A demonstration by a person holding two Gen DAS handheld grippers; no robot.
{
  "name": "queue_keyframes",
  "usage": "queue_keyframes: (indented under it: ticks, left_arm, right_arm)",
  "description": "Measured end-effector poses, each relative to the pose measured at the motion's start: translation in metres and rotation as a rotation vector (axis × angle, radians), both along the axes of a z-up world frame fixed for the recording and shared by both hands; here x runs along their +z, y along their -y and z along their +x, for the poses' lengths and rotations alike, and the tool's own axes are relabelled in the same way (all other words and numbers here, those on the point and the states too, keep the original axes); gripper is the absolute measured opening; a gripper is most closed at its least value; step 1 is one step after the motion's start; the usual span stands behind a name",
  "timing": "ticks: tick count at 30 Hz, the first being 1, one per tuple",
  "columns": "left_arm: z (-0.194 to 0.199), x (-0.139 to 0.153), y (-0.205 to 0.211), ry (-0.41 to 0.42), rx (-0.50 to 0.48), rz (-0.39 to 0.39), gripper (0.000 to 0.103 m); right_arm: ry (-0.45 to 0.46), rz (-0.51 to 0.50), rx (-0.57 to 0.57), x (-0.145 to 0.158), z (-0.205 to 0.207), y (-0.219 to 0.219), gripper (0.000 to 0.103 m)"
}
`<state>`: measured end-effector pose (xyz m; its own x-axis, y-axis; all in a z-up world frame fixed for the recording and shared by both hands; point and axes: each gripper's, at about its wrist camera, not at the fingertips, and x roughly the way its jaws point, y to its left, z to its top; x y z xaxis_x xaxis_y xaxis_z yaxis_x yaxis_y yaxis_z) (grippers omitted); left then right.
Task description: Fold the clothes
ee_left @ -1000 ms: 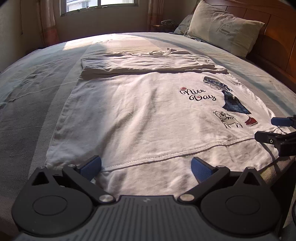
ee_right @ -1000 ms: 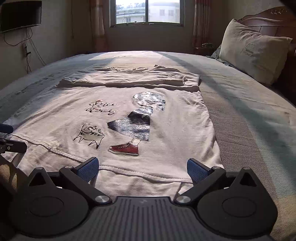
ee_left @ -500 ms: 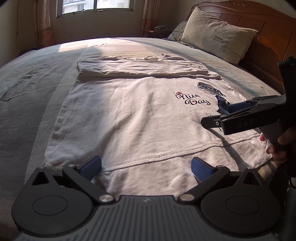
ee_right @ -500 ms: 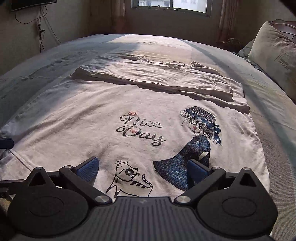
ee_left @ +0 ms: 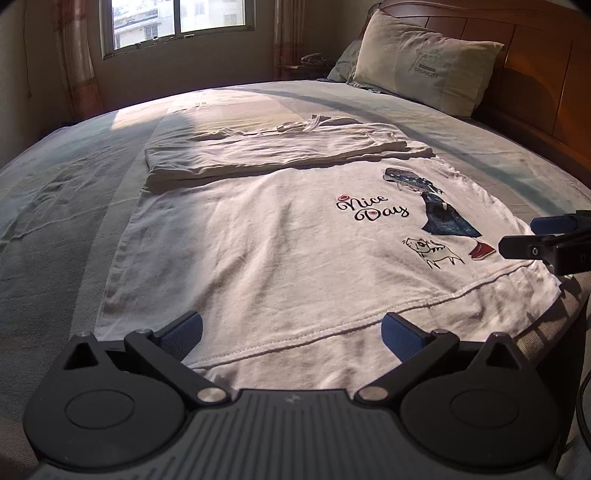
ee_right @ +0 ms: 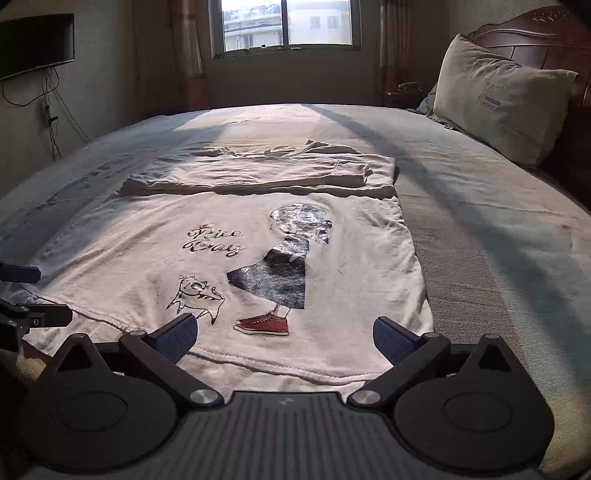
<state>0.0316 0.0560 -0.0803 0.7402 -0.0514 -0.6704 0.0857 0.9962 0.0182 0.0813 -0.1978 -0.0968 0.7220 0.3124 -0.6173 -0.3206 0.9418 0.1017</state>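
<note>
One white cotton T-shirt (ee_left: 258,251), printed with the words "Nice Day", a girl in a dark blue dress and red shoe, and a small outlined cat, is seen spread flat across a wide bed covered in a pale grey-blue sheet (ee_left: 55,221). Its far portion is doubled over on itself in a long band (ee_left: 280,151), while the stitched hem (ee_left: 332,332) is laid nearest the cameras, by the bed's near edge. Two black claws with blue pads are counted. The left claw (ee_left: 291,332) is held released, its jaws wide apart above the hem, with nothing gripped. The right claw (ee_right: 284,334) is likewise spread wide over the hem just below the printed red shoe, empty. In the left wrist view, the right claw's tips (ee_left: 535,240) are seen at the shirt's right edge. One beige pillow (ee_right: 498,99) is propped against one brown wooden headboard (ee_left: 535,55). One window (ee_right: 286,26) is shown on the far wall.
</note>
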Motion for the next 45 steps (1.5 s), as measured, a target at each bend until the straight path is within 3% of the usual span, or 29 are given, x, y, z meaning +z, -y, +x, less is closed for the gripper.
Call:
queue_keyframes:
  ticks: [3, 6, 10, 13, 15, 19, 25, 33, 40, 45]
  left_arm:
    - [0.002, -0.011, -0.001, -0.035, 0.007, -0.032, 0.102]
    - [-0.003, -0.016, -0.002, -0.018, -0.002, -0.020, 0.102]
    - [-0.005, -0.010, -0.002, -0.053, -0.027, 0.001, 0.102]
    - [-0.012, 0.003, 0.005, -0.026, -0.044, 0.052, 0.102]
    - [-0.019, 0.012, 0.016, 0.014, -0.111, 0.107, 0.102]
    - [-0.027, 0.014, 0.040, -0.006, -0.257, 0.219, 0.102]
    - [-0.037, 0.012, 0.041, -0.025, -0.306, 0.310, 0.102]
    - [-0.024, 0.002, 0.051, -0.032, -0.366, 0.318, 0.102]
    - [-0.005, 0.007, 0.048, 0.000, -0.345, 0.320, 0.102]
    - [-0.011, 0.015, 0.041, 0.016, -0.348, 0.324, 0.102]
  right_arm:
    - [-0.110, 0.032, -0.067, -0.012, 0.020, 0.020, 0.103]
    - [-0.099, 0.053, -0.032, -0.014, 0.012, 0.032, 0.103]
    - [-0.107, -0.049, 0.001, -0.011, 0.000, 0.026, 0.103]
    - [-0.114, -0.133, 0.014, -0.008, -0.006, 0.015, 0.103]
    - [-0.088, -0.133, 0.072, -0.004, -0.016, 0.007, 0.103]
    - [0.014, -0.171, 0.259, 0.011, -0.041, -0.021, 0.103]
    - [0.084, -0.297, 0.499, 0.004, -0.066, -0.067, 0.103]
    - [0.158, -0.331, 0.466, 0.016, -0.062, -0.074, 0.103]
    - [0.223, -0.353, 0.422, 0.028, -0.057, -0.077, 0.103]
    - [0.212, -0.391, 0.534, 0.016, -0.071, -0.086, 0.103]
